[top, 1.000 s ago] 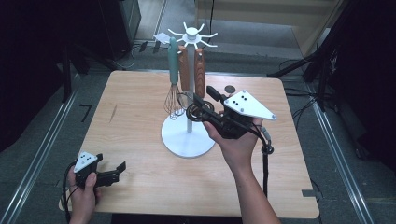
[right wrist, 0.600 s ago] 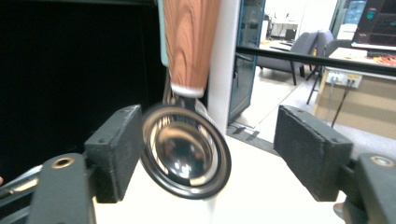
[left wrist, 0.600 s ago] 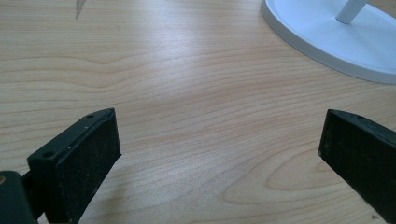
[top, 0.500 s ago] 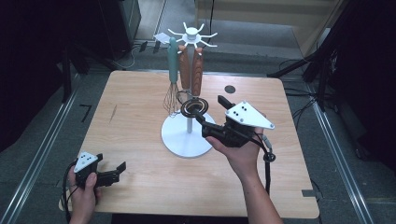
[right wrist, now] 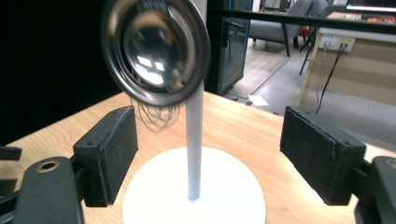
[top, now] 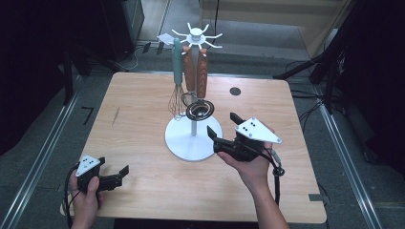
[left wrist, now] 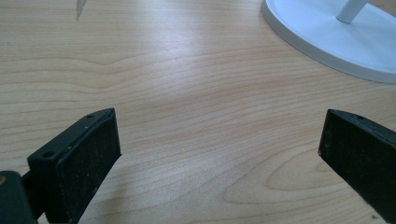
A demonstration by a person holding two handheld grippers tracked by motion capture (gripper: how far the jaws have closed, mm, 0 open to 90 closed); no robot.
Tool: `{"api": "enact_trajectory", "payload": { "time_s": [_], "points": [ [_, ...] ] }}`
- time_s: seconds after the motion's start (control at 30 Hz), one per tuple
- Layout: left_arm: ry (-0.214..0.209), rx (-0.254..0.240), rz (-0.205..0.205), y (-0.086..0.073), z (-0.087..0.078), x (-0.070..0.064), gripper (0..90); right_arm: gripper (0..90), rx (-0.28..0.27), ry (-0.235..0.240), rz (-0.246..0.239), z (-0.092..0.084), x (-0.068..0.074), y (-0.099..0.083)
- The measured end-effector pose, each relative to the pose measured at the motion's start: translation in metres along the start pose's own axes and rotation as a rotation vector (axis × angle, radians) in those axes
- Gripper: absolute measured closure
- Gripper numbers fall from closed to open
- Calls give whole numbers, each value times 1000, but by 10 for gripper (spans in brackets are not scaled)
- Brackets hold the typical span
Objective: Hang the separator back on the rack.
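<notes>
A white rack with a round base and a thin pole stands mid-table. From its top hang a teal-handled whisk, two wooden handles and a round metal strainer. My right gripper sits low, just right of the base. Its jaws have just been opening and stand wide with nothing between them. In the right gripper view the strainer bowl hangs free above the jaws, the pole straight ahead. My left gripper rests open at the table's front left, over bare wood.
A small dark round hole marks the table's far right. The right gripper's cable trails toward the front edge. Dark stands and cables surround the table on the floor. The rack base's edge lies ahead of the left gripper.
My right gripper has let go of the strainer, opened its jaws, and sunk down and back toward the table's front. The strainer now hangs free. The left hand has stayed put.
</notes>
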State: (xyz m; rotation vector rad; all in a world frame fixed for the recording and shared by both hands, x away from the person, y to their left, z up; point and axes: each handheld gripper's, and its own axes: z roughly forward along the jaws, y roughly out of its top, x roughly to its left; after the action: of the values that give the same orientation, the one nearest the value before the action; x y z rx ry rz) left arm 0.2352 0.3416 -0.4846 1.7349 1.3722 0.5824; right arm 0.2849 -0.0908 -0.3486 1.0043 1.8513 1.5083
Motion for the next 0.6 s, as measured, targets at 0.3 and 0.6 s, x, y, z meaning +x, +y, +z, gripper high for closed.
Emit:
{"api": "enact_trajectory", "payload": {
  "time_s": [0.3,0.6],
  "points": [
    [2,-1,1,0,0,0,0,200,50,-16,30,-4,-11,-33],
    [4,-1,5,0,0,0,0,200,85,-30,42,-7,-19,-58]
  ]
}}
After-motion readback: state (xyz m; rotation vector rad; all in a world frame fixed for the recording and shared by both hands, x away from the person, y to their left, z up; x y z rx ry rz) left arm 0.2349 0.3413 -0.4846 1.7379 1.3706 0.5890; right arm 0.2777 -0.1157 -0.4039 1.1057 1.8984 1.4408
